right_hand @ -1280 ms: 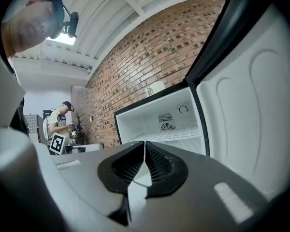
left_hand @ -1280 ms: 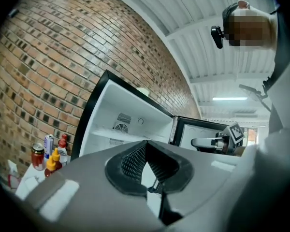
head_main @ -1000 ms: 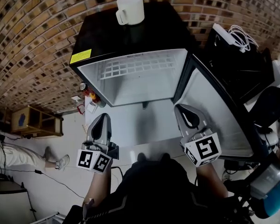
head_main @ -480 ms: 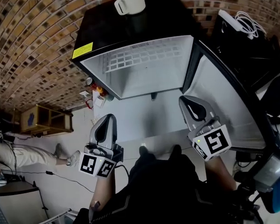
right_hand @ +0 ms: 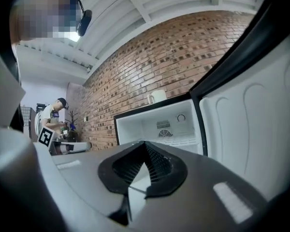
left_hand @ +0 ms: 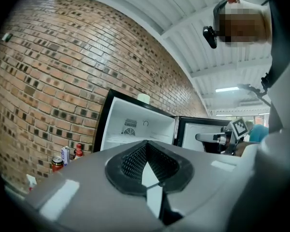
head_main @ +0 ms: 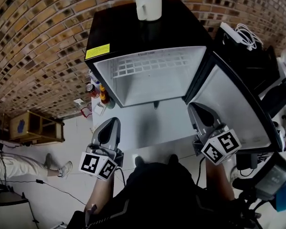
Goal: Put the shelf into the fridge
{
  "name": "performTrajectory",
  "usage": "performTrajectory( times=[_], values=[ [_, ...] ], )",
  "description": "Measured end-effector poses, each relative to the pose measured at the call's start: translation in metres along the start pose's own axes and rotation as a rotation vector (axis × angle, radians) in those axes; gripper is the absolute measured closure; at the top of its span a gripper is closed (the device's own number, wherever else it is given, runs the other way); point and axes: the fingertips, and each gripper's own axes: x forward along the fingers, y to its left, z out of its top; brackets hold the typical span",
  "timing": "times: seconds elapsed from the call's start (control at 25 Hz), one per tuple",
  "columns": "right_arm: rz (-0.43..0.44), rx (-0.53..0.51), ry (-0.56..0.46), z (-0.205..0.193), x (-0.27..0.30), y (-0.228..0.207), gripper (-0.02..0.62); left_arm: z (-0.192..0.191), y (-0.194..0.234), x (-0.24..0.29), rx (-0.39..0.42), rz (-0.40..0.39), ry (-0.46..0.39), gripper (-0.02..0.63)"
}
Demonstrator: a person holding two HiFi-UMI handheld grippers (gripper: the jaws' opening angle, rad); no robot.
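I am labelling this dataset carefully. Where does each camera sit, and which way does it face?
Head view: on the person's head, facing steeply down at the open black mini fridge; shows the dark-clothed torso, left gripper, right gripper.
Left gripper view: on the left gripper, facing level along its shut fingers into the fridge; right gripper at right.
Right gripper view: on the right gripper, likewise; fingers shut, left gripper at left.
Shared: all show the white ceramic mug atop the fridge.

Pale, smooth floor (head_main: 76,137). Black fridge (head_main: 128,32) stands on it, door open, white mug (head_main: 148,5) on its top. Several cans and bottles (head_main: 97,92) on the floor just beside its left wall; wooden rack (head_main: 33,125) further left.
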Motion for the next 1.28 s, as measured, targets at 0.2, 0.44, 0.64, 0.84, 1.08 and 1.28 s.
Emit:
performTrajectory(
  times=[0.2,0.44,0.64,0.84,1.08,1.28],
  values=[
    [-0.030,-0.055,-0.011,0.007,-0.007,0.001,0.589,-0.007,0.006,-0.003,0.012,0.044,0.019,0.612],
    [-0.050,-0.083,-0.010,0.007,-0.010,-0.003,0.589,-0.007,0.008,-0.003,-0.066,0.043,-0.012,0.612],
    [-0.047,-0.075,-0.001,0.004,-0.010,-0.002,0.589,-0.007,0.005,-0.003,-0.072,0.029,-0.006,0.612],
    [-0.022,-0.123,0.022,0.000,-0.004,0.005,0.589,-0.006,0.006,-0.004,-0.091,0.029,0.001,0.612],
    [-0.020,-0.117,0.012,0.005,-0.004,0.004,0.589,-0.011,-0.001,0.000,-0.071,0.001,0.017,0.612],
    [-0.008,-0.122,0.016,0.004,-0.001,0.007,0.589,-0.011,0.002,0.000,-0.076,0.010,0.032,0.612]
  ],
)
